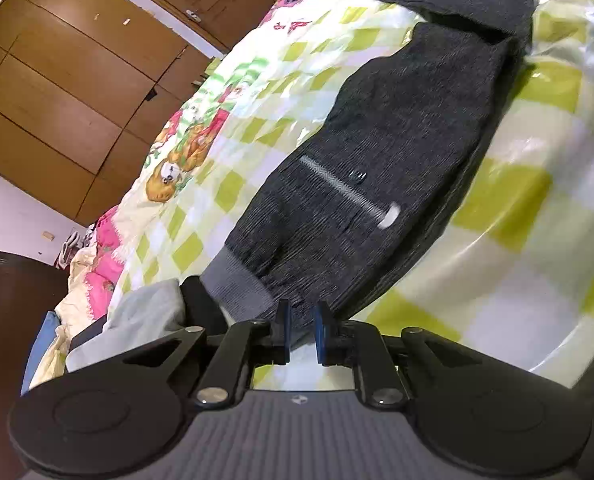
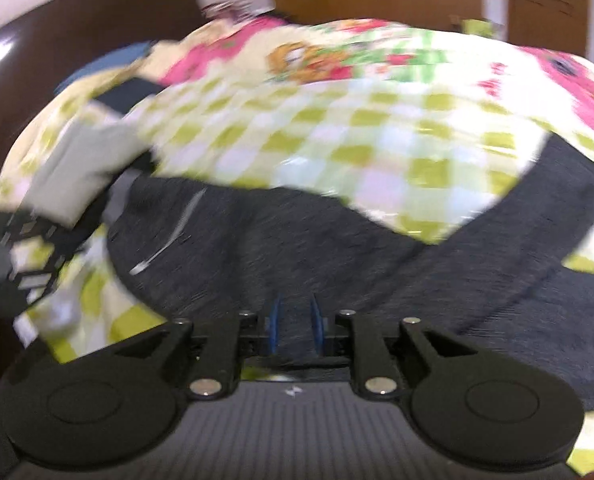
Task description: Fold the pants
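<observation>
We begin with the bed [image 1: 545, 128], spread with a quilt in green checks and pink cartoon prints, a wooden wardrobe [image 1: 77, 80] behind it. The dark grey pants [image 1: 397, 152] lie along the quilt, and in the left view we read them as already doubled leg over leg: layered edges run down one side and a ribbed cuff [image 1: 237, 284] lies at the near end. At the far end a flap of the same cloth is turned over, so a fold across the length looks begun, not finished. The right view is blurred, yet the cloth there spreads in two wide arms, so we judge at least one more fold and a smoothing remain. The left tongs [image 1: 301, 330] sit by the cuff, blades narrowly apart, nothing visibly pinched. The right tongs [image 2: 295, 326] stand over dark cloth with a small gap; whether they pinch it we cannot tell.
</observation>
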Motion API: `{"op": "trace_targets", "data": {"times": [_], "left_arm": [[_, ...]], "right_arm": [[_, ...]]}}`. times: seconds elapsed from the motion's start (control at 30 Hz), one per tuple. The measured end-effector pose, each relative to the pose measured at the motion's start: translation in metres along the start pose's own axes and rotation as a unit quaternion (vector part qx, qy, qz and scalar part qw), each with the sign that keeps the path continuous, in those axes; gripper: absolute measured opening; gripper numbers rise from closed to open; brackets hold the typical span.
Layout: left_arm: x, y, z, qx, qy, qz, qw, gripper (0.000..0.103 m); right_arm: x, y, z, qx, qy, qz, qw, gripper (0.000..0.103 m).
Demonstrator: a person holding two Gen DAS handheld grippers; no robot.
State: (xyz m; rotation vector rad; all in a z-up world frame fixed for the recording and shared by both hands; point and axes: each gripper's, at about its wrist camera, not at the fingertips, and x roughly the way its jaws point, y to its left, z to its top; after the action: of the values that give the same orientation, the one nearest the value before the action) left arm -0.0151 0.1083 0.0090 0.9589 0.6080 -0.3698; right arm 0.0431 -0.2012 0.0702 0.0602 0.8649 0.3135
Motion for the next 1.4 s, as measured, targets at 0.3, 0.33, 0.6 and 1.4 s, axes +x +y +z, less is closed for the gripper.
{"op": "trace_targets", "data": {"times": [0.3,0.33,0.6,1.4], "left_arm": [[0.011,-0.029,0.097,-0.072,-0.090,-0.090,0.9892,0.030],[0.016,-0.035,0.111,-0.080,-0.103,-0.102,0.9861,0.030],[0.056,-0.067,0.186,-0.162,-0.131,-0.181,0.9613,0.041],[0.061,-0.110,0.236,-0.111,-0.096,-0.149,0.9779,0.040]], "right_arm": [[0.047,-0.100,0.065,0.134,-0.048,-0.111,0.984,0.035],[0.058,-0.114,0.078,0.150,-0.053,-0.124,0.979,0.036],[0.151,-0.203,0.143,0.230,-0.043,-0.236,0.943,0.038],[-0.046,-0.298,0.023,0.417,-0.289,-0.073,0.859,0.001]]}}
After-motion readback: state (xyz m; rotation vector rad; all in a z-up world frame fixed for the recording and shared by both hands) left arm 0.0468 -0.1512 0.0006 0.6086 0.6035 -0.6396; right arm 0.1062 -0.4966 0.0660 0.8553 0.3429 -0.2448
